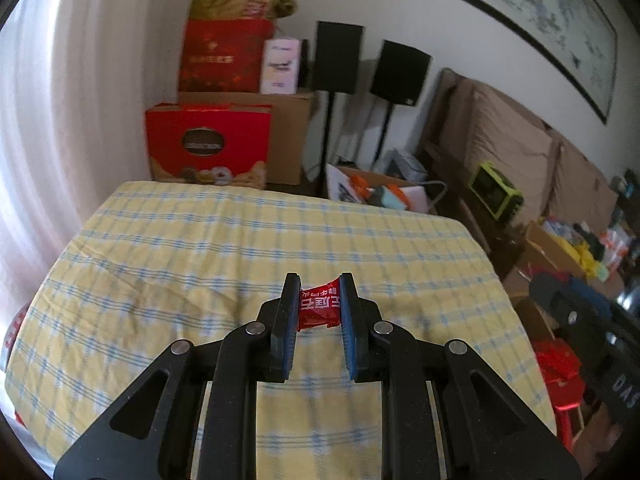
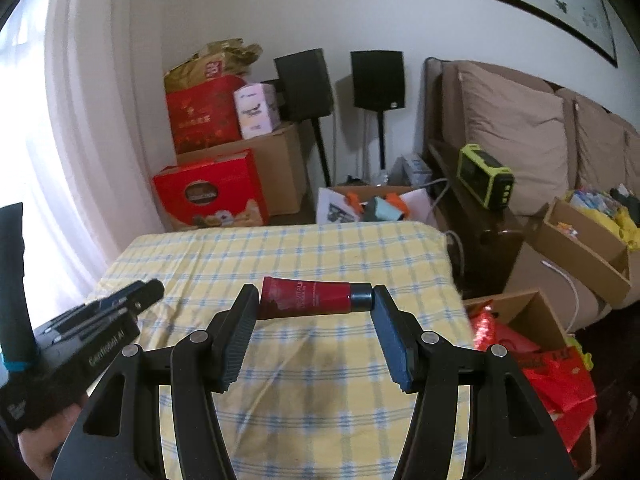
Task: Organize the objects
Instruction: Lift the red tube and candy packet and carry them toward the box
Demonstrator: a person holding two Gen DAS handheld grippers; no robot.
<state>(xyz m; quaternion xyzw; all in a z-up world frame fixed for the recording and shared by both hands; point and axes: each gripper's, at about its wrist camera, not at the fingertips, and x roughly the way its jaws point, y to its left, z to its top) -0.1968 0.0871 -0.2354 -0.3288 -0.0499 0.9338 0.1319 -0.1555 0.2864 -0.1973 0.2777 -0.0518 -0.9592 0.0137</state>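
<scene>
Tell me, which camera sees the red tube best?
The right wrist view. There the red tube lies crosswise between the right gripper fingers, dark cap against one finger, clear above the yellow checked cloth. The left wrist view does not show the tube at all; its own fingers hold a red packet.

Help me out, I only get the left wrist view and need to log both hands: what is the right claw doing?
Observer: The right claw is shut on a red tube, gripped end to end.
Operator: Which end has the cap?
Observer: The dark cap presses the right-hand finger.
Operator: Can you see my left claw from there?
Observer: Yes, at the lower left edge, over the checked cloth; its red packet is hidden there.
</scene>
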